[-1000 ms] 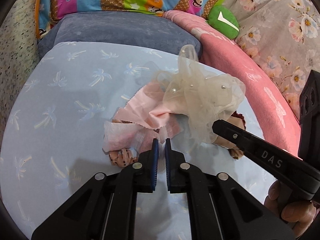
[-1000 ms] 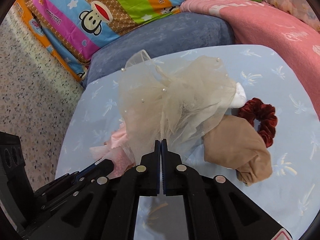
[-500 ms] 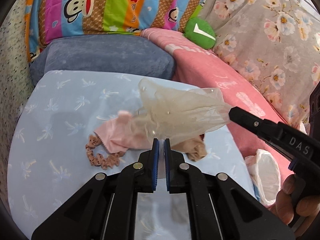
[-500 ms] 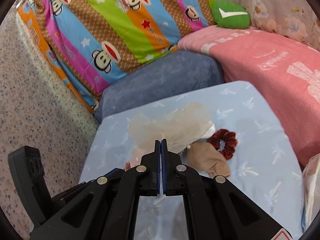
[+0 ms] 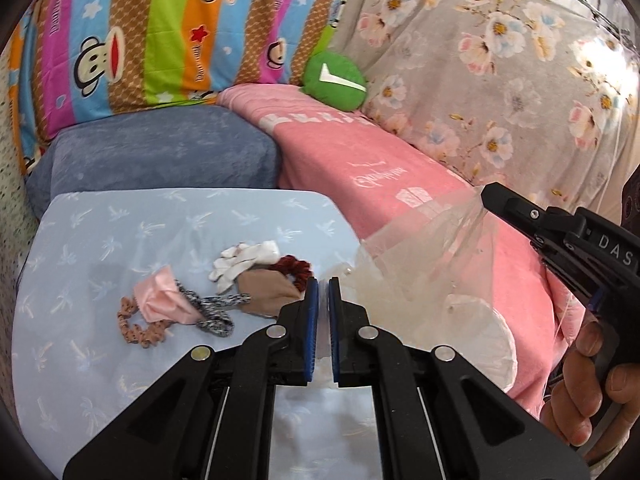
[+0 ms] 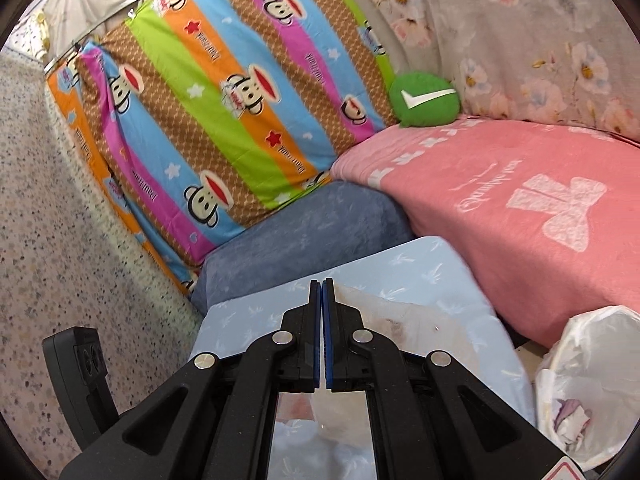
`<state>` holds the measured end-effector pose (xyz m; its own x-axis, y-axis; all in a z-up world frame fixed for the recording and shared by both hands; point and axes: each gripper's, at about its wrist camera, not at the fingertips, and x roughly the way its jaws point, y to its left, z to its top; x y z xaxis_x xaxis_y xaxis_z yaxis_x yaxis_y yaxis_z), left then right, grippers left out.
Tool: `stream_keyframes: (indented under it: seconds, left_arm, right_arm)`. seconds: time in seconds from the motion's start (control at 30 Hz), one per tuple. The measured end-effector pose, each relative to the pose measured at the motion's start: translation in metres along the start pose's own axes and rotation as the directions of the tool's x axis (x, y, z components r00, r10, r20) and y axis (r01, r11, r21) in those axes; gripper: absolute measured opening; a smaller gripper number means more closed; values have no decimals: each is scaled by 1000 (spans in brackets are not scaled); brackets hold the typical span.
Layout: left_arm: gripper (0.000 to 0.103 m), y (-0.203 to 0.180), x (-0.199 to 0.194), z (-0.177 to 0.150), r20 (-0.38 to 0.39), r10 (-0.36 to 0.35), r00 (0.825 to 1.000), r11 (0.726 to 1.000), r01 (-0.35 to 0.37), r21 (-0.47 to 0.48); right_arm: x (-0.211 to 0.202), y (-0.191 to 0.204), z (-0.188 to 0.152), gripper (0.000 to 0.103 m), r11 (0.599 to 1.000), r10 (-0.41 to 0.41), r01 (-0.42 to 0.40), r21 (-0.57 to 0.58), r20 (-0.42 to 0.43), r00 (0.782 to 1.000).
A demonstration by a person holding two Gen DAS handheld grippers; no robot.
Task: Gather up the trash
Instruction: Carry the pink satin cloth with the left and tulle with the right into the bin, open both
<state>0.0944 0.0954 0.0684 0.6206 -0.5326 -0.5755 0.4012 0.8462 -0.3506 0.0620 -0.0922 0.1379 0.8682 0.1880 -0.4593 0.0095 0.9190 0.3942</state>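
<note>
Sheer beige tulle [image 5: 424,264] hangs pinched in the right gripper [image 5: 486,196] at right of frame above the lined bin [image 5: 484,332], undropped; the left gripper [image 5: 323,280], nearly closed, holds nothing, with scraps [image 5: 224,292] left on the worktop [image 5: 120,224].

A home living corner, softly furnished and being used for everyday tidying.

A cartoon-monkey striped sheet [image 6: 224,120] is hanging over the backrest, a grey floral cloth [image 5: 500,60] is draping the neighbouring one, and a pink blanket [image 6: 520,208] is covering the seat beside a blue-grey cushion [image 5: 160,148]. A green round plush pillow [image 5: 334,82] is sitting in the corner. A low worktop under a pale blue palm-print cloth [image 5: 120,232] is carrying scrunchies and small bits of fabric, a bin lined with a white plastic bag [image 6: 592,368] is standing beside it, and speckled terrazzo floor [image 6: 60,220] is showing alongside.
</note>
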Motion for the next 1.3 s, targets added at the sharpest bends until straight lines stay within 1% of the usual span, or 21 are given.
stream_keyframes:
  seconds: [0.33,0.6,0.7,0.93,1.13,1.2,1.27,1.3]
  left_arm:
    - [6,-79,14,-7,-28,-84,996,991,86,101]
    - [6,-138,38,-12,-76,-156,985,974,166,153]
    - [6,-159,48,-16,-102,-182,978,965,197,173]
    - [6,-198,73,-25,-162,-215,963,945,247,213]
    - [6,-230,93,-33,-212,-235,948,928,284,241]
    - [7,-240,99,-38,-223,-240,945,923,293,248]
    - [7,-245,103,-40,-232,-246,941,919,302,252]
    - [7,-249,106,-42,-248,-247,937,917,309,252]
  right_arm:
    - [-65,-75,4,1,992,-98,91,89,72,993]
    - [-108,-136,2,1,972,-188,169,162,106,976]
    - [-118,-157,-1,1,962,-221,198,188,107,969]
    - [-135,-202,-9,1,935,-289,259,241,97,952]
    - [-146,-230,-12,2,915,-329,295,274,88,940]
    - [-147,-236,-13,2,912,-334,301,280,80,939]
    - [-149,-242,-14,8,907,-344,309,287,79,936]
    - [-150,-244,-16,8,904,-349,313,290,80,934]
